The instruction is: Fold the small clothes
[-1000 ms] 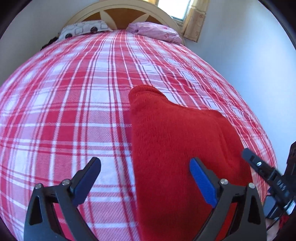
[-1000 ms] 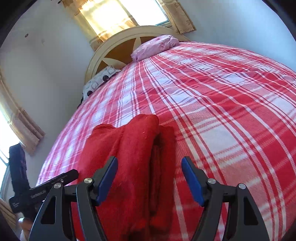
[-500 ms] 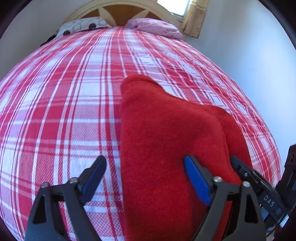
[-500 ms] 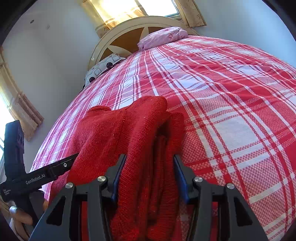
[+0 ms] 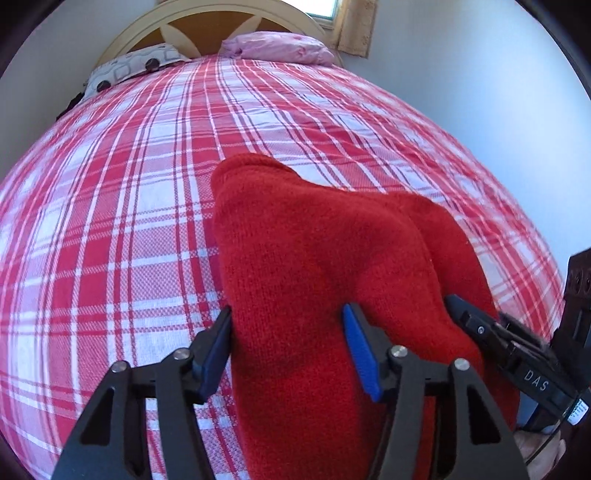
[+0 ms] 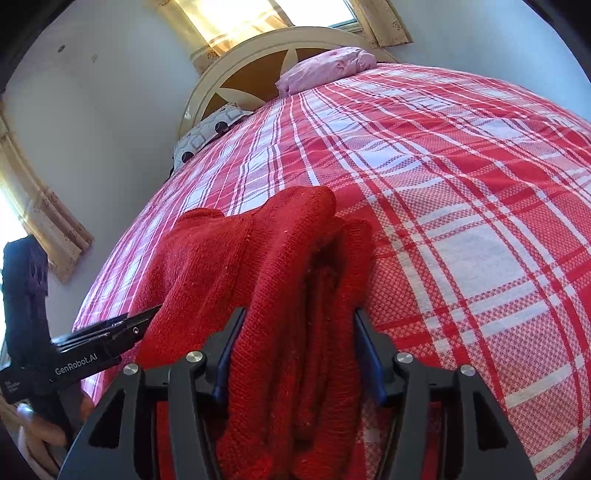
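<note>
A red knitted garment (image 5: 314, 240) lies folded lengthwise near the front edge of the red-and-white plaid bed (image 5: 110, 221). My left gripper (image 5: 288, 314) straddles its left half. The jaws are closing, both blue pads lie against the raised cloth between them. In the right wrist view the same garment (image 6: 221, 266) shows its bunched right folds. My right gripper (image 6: 300, 314) pinches those folds, though its jaws are easing open slightly. The right gripper's black finger (image 5: 480, 328) lies against the garment's right side in the left wrist view. The left gripper's finger (image 6: 122, 328) shows at its left edge.
A patterned grey pillow (image 5: 129, 68) and a pink pillow (image 5: 280, 46) lie at the cream headboard (image 6: 258, 62). Curtained windows (image 6: 236, 22) stand behind and to the left. Pale walls flank the bed. A person's hand (image 6: 40, 424) holds the left gripper's handle.
The left gripper slid right onto the garment and narrowed from wide open until its pads met the cloth. The right gripper closed on the bunched folds, and the cloth rose into ridges.
</note>
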### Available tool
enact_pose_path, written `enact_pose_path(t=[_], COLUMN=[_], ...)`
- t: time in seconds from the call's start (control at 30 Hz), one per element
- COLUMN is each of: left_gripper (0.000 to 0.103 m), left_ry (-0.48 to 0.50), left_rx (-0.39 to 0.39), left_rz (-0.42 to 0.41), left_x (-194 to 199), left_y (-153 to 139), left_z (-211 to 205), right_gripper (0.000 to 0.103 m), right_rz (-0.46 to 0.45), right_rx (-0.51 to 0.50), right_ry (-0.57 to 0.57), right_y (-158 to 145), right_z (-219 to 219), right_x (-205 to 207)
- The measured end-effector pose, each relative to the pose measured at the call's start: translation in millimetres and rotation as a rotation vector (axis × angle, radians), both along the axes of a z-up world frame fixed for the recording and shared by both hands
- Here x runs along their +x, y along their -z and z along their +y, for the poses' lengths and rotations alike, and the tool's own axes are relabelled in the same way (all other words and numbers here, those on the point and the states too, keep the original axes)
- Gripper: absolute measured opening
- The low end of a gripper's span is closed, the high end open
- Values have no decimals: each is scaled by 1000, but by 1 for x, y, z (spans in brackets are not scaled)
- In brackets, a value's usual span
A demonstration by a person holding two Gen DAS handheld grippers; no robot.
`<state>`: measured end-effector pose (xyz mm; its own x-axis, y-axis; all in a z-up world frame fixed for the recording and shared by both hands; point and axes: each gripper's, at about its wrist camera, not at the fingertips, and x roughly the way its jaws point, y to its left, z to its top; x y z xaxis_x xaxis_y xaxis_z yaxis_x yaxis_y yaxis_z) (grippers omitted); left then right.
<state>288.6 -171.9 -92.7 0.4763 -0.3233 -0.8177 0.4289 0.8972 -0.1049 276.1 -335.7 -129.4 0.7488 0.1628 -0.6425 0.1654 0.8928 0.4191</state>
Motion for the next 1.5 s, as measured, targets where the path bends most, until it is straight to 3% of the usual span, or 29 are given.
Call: enact_pose_path(t=[0.17,0.3,0.57,0.67,0.87,1.13,1.33,1.5], left_gripper=[58,59,61,59,36,33,33,31], left_ry=[24,9,-4,-11,-8,-13,-30,-44], left_rx=[83,79,50,41,55,103,136,100], left_rz=[4,2,8,-1,-33,-76,-91,-109], left_x=[0,1,2,1,-7,-16,-16,-24], left_y=[-4,-2,0,0,-7,-10,-8,-18], left_z=[-7,-6,-5,-5,-5,-5,-11,-4], right_gripper=[43,40,47,44,34,33,33,33], right_rz=[-21,-29,-15,-14,-35,-93,-71,-82], right_rx=[-79,-118,39,-6,-223,-378,-365,-375], right_ry=[-13,-9,-13,-10,-4,23,23,33], right_y=[-7,-9,2,-2,-19,-31,-29,-38], right_z=[13,17,-4,3,34,54,51,59], right_x=[-3,-5,-1,-1,-7,-20,-16,-26])
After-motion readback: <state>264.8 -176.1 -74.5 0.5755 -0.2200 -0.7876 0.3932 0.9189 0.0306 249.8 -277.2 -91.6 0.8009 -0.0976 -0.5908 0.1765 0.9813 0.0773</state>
